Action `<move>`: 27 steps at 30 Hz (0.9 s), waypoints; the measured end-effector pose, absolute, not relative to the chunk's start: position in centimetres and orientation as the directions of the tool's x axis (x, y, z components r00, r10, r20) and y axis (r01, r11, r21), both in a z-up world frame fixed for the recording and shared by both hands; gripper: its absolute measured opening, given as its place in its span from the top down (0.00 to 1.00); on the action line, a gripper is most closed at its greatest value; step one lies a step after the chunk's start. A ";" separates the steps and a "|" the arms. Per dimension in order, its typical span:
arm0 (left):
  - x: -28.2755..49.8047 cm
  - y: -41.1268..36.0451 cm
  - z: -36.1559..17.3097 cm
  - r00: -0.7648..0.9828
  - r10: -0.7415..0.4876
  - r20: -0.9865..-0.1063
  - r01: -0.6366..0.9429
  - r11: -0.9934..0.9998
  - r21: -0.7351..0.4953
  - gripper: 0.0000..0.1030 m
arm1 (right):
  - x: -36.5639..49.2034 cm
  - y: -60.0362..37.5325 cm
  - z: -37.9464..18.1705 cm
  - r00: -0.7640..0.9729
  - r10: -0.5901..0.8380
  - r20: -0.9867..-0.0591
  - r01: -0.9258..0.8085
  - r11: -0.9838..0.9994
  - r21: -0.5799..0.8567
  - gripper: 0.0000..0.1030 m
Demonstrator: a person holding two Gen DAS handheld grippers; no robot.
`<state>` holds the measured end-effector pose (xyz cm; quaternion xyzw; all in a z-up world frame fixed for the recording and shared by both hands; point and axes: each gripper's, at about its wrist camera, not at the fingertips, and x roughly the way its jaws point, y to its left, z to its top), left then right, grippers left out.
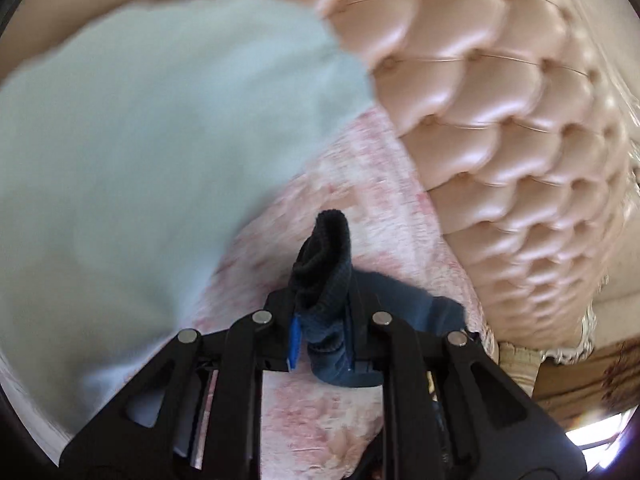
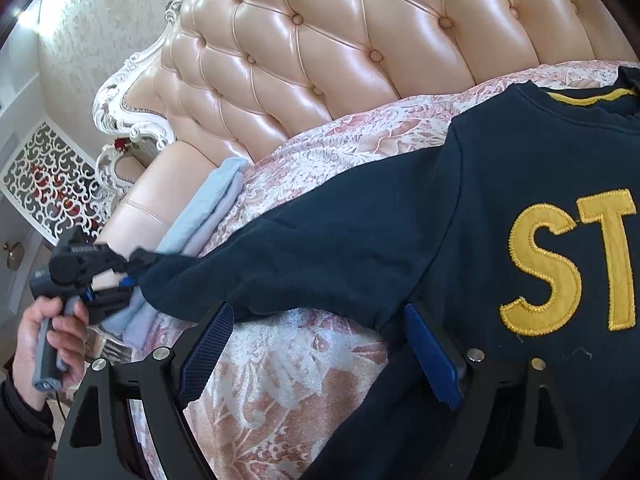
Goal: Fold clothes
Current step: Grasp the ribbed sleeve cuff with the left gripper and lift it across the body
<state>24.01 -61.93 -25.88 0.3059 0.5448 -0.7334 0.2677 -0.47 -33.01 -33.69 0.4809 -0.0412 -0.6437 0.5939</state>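
— Right gripper (image 2: 320,344) fingers gape wide over the navy sweatshirt (image 2: 440,216) on the bed (image 2: 280,360); its yellow lettering, cut off, reads "ST".
— Left gripper (image 1: 320,312) pinches the cuff (image 1: 324,256); everything else blurs.

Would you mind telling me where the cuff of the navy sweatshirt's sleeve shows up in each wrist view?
Left wrist: sleeve cuff at lower centre, pinched in the left gripper.
Right wrist: cuff at far left, at the sleeve's tip, in the same gripper.
Shared landmark: the tufted headboard.
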 end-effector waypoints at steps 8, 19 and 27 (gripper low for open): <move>17.0 -60.4 -16.1 -0.708 -0.014 -0.706 0.622 -0.487 -0.613 0.82 | -0.7 -31.2 -32.4 0.102 -0.875 -0.473 0.696 -0.277 0.662 0.14; 7.6 -55.3 -10.7 -0.662 0.057 -0.747 0.536 -0.661 -0.525 0.82 | -0.9 -32.2 -34.0 0.056 -0.887 -0.458 0.569 -0.348 0.745 0.14; -6.5 -43.2 -8.3 -0.518 0.139 -0.844 0.354 -0.863 -0.360 0.82 | -1.2 -31.5 -35.1 0.013 -0.918 -0.397 0.403 -0.359 0.842 0.15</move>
